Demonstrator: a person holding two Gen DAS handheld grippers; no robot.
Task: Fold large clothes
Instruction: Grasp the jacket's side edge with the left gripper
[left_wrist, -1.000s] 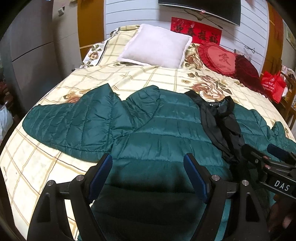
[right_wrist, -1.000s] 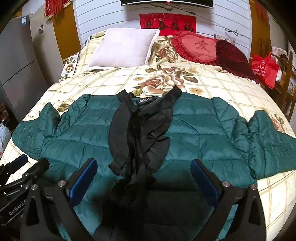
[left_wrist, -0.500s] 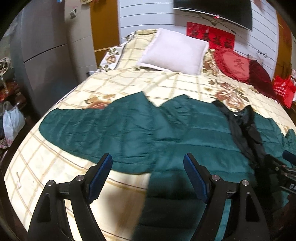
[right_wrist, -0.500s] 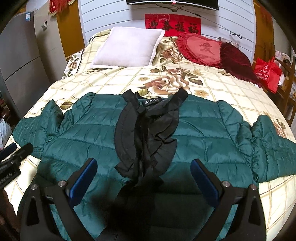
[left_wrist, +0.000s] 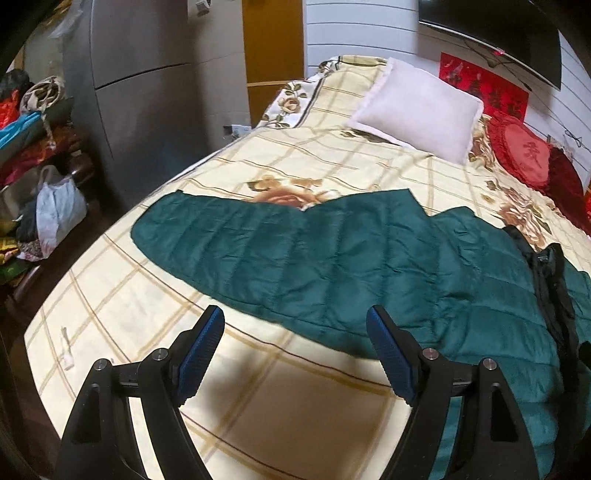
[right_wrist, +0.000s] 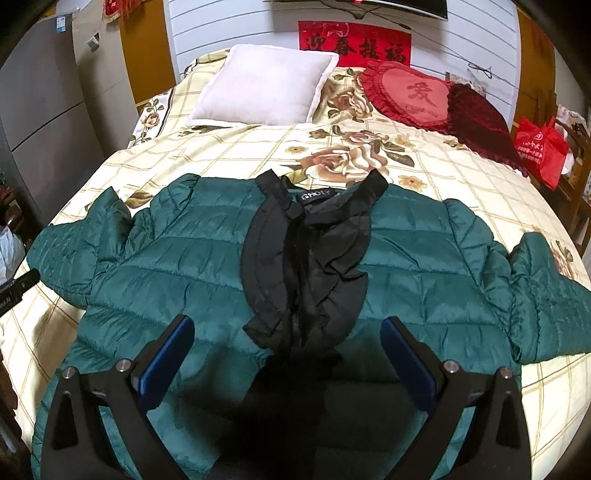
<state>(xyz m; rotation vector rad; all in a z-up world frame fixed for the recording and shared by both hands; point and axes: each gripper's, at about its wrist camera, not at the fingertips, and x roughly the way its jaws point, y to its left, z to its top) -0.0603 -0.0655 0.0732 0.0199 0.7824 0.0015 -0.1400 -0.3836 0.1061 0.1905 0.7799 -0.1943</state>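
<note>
The bed (right_wrist: 236, 155) fills most of the room, covered in a cream checked spread with big rose prints. Spread flat across its near half lies the green quilted jacket (right_wrist: 192, 258), front up, black lining (right_wrist: 306, 266) showing down the open middle and one sleeve (left_wrist: 236, 236) stretched out straight toward the bed's left edge. The other sleeve (right_wrist: 546, 295) is bent near the right edge. At the headboard end sit a pale square pillow (right_wrist: 262, 85), a red heart-shaped cushion (right_wrist: 417, 94) and a darker red one (right_wrist: 480, 122) just beside it. The left gripper (left_wrist: 295, 350) hovers over bare spread just short of the sleeve, jaws wide apart and holding nothing. The right gripper (right_wrist: 288, 365) hangs above the jacket's lower front, jaws likewise wide and empty.
</note>
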